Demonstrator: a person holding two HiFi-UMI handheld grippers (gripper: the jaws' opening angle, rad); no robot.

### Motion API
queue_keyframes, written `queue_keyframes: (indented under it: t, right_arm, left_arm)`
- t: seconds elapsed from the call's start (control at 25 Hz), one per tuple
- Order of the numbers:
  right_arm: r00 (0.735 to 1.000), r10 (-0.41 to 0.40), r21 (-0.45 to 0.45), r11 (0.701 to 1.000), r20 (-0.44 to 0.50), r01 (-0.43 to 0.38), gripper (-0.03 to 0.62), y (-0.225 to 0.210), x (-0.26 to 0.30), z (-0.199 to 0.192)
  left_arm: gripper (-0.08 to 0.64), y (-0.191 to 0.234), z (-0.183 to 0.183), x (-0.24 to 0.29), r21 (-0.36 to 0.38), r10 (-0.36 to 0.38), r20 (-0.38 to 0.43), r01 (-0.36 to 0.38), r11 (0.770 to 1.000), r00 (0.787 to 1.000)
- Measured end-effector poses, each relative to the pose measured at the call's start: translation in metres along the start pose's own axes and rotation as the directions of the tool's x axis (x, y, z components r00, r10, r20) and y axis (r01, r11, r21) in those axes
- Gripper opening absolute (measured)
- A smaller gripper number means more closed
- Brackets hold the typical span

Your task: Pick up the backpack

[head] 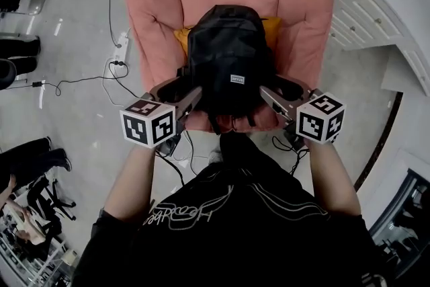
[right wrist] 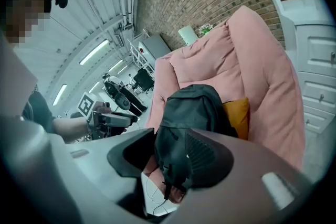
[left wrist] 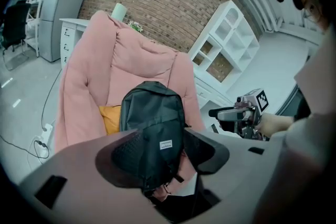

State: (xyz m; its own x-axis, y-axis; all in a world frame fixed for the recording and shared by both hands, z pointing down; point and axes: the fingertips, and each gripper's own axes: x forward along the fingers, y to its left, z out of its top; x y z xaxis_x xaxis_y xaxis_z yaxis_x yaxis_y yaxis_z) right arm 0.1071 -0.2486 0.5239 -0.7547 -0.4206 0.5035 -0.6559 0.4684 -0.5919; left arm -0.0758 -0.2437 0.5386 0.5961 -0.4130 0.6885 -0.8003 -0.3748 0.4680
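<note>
The black backpack (head: 228,60) stands upright on the pink armchair (head: 302,3), leaning against an orange cushion (head: 271,26). The left gripper (head: 185,93) and right gripper (head: 282,93) flank its lower sides, both with jaws apart and gripping nothing. Pinching only slack fabric could let the pack sag or slip free, since its bulk (probably) hangs low. Only the head view shows both flanks at once, while the right gripper view reveals straps (right wrist: 168,186) dangling beneath.

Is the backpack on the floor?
No, the black backpack sits on the seat of the pink armchair, in front of an orange cushion.
</note>
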Motion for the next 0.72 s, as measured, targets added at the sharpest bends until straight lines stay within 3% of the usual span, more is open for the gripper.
queue_keyframes:
  t: [0.2, 0.4, 0.72]
  right_arm:
    - [0.995, -0.055, -0.041, 0.998, -0.081, 0.052, 0.198, -0.037, 0.023, -0.009]
    - [0.988, -0.07, -0.021, 0.998, -0.134, 0.067, 0.236, -0.059, 0.044, -0.018]
    - [0.963, -0.134, -0.053, 0.991, -0.234, 0.125, 0.247, -0.093, 0.076, -0.041]
  left_arm:
    - [0.244, 0.028, -0.007, 0.026, -0.033, 0.028, -0.043, -0.03, 0.999, 0.999]
    - [0.262, 0.055, -0.015, 0.045, -0.077, 0.041, -0.078, -0.047, 0.996, 0.996]
    - [0.267, 0.089, -0.02, 0.067, -0.081, 0.045, -0.087, -0.052, 0.995, 0.995]
